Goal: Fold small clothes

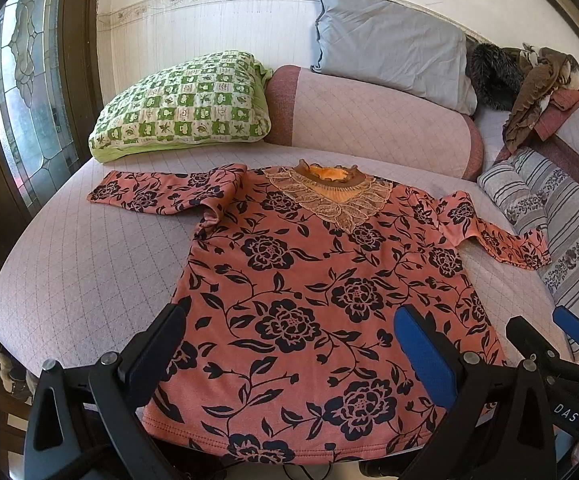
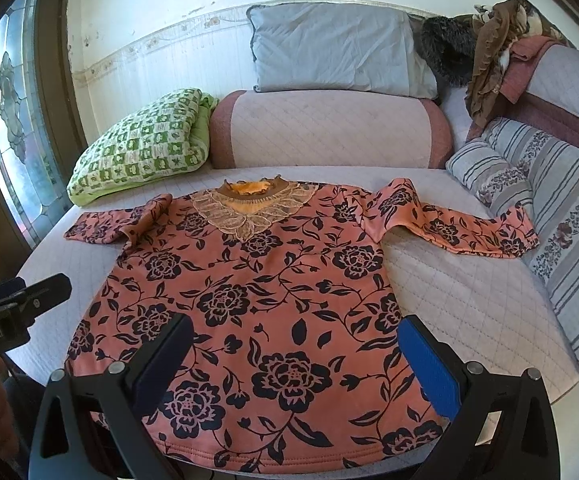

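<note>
An orange-pink long-sleeved top with a dark flower print and a lace collar (image 1: 325,280) lies flat, front up, on a quilted pale bed cover (image 1: 89,264), sleeves spread to both sides. It also fills the right wrist view (image 2: 249,300). My left gripper (image 1: 289,320) is open and empty, hovering over the hem end of the top. My right gripper (image 2: 295,332) is open and empty too, also above the hem end. The right gripper's fingers (image 1: 569,324) show at the right edge of the left wrist view, and the left gripper's fingers (image 2: 45,288) show at the left edge of the right wrist view.
A green checked pillow (image 1: 181,104) lies at the back left, a pink bolster (image 1: 369,120) behind the collar, a grey pillow (image 1: 389,40) on it. Striped cushions (image 2: 549,216) and a heap of brown clothes (image 2: 493,48) are at the right. A glass door (image 1: 21,80) stands left.
</note>
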Demonstrator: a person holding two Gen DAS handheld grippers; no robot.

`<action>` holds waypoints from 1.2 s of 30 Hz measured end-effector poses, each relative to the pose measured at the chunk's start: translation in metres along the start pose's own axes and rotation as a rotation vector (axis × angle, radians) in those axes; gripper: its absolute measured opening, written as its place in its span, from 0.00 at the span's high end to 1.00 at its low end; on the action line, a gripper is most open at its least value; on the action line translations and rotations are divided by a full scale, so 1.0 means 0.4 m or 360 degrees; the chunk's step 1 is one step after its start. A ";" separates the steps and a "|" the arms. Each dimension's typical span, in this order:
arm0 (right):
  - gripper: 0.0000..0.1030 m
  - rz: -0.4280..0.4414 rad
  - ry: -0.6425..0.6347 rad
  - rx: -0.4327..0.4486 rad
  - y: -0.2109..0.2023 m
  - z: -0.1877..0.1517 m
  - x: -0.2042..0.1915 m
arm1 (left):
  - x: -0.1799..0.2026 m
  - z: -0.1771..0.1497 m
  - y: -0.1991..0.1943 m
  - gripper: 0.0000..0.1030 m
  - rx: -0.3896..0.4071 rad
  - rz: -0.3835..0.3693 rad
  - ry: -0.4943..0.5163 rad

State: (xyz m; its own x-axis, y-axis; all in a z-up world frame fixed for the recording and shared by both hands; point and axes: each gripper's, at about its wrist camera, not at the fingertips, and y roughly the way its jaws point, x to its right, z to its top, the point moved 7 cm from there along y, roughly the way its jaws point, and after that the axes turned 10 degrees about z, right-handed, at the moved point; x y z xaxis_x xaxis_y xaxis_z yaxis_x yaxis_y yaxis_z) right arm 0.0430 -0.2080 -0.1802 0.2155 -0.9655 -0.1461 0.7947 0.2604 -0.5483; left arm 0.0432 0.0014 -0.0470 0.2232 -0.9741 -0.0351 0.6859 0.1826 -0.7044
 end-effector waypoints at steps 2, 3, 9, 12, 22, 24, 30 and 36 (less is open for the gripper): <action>0.00 -0.0003 0.0000 0.0002 0.000 0.001 0.000 | 0.000 0.000 0.000 0.00 0.0001 0.0001 0.0000; 0.00 -0.0003 0.0003 0.0001 -0.001 0.001 0.001 | 0.000 0.000 0.000 0.00 0.0000 0.0000 0.0000; 0.00 -0.0005 0.0002 0.0002 -0.002 0.002 0.003 | -0.001 0.000 -0.003 0.00 0.0000 -0.0003 0.0000; 0.00 -0.0003 0.0003 0.0002 -0.003 0.002 0.004 | -0.001 0.000 -0.003 0.00 0.0000 -0.0002 0.0000; 0.00 -0.0004 0.0002 0.0006 -0.005 0.005 0.000 | -0.003 0.000 -0.005 0.00 0.0001 -0.0001 0.0001; 0.00 -0.0004 0.0002 0.0007 -0.005 0.007 -0.001 | -0.003 0.000 -0.004 0.00 0.0001 -0.0001 -0.0001; 0.00 -0.0006 0.0000 0.0009 -0.005 0.008 -0.001 | -0.003 0.000 -0.004 0.00 0.0000 -0.0003 -0.0001; 0.00 -0.0005 0.0001 0.0011 -0.006 0.009 -0.001 | -0.003 0.001 -0.006 0.00 0.0000 -0.0004 -0.0002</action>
State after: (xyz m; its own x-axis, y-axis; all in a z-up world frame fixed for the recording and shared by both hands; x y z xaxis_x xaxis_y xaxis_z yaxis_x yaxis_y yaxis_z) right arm 0.0430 -0.2085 -0.1760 0.2126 -0.9663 -0.1451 0.7991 0.2574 -0.5433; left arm 0.0415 0.0024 -0.0451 0.2223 -0.9745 -0.0323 0.6865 0.1799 -0.7046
